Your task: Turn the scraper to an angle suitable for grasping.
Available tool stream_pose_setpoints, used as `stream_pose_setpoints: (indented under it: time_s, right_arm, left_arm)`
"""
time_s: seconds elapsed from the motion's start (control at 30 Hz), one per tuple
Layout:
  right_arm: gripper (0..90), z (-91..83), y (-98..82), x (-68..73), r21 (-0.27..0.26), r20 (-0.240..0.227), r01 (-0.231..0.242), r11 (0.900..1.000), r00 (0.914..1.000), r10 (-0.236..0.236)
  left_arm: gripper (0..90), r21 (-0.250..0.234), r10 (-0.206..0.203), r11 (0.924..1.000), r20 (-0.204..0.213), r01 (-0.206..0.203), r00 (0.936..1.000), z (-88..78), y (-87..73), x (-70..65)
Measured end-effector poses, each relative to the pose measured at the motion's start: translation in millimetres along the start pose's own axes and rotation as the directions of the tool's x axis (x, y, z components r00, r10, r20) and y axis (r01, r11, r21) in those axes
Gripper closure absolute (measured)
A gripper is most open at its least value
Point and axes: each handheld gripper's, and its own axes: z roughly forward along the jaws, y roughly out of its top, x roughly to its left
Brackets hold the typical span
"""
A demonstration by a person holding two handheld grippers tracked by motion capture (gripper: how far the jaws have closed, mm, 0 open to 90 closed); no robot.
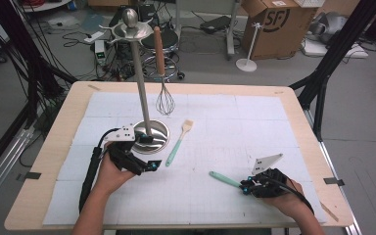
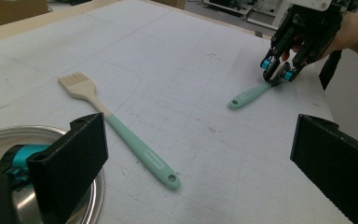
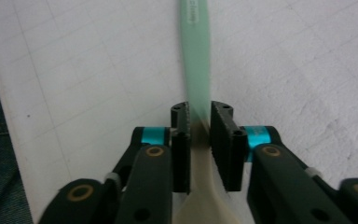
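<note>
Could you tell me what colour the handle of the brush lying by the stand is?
Mint green handle, clearest in the left gripper view.

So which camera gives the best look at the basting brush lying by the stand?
The left gripper view: the basting brush shows whole, bristles to handle hole. The high view shows it small beside the stand's base.

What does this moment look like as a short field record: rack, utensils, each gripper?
rack: steel stand on a round base, far left of the white mat
hanging: whisk with wooden handle
lying free: pastry brush with mint handle, beside the base
right gripper: jaws closed on a second mint-handled utensil at its neck, cream head toward the camera
left gripper: open, nothing between the jaws, by the base
</note>
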Motion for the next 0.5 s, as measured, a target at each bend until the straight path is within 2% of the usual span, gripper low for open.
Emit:
stream_pose_setpoints:
  time_s: [0.2,0.3,0.5]
  right_arm:
    - [64.0,-2.1,6.2,0.7,-0.086,-0.032,-0.009,0.996,0.9995,0.006]
    - [60.8,-1.1,11.3,0.8,-0.125,-0.048,0.006,0.992,0.9988,-0.012]
    - [56.4,4.5,18.2,3.2,-0.166,-0.068,0.033,0.986,0.9967,-0.044]
  left_arm:
    - [4.5,-0.001,-0.002,1.0,0.002,0.002,1.0,0.2,-0.1,-0.2]
    - [4.5,0.0,0.0,1.0,0.004,0.0,1.0,-0.1,-0.1,-0.1]
    - [4.5,0.0,0.0,1.0,0.011,0.0,0.9999,-0.2,-0.3,-0.4]
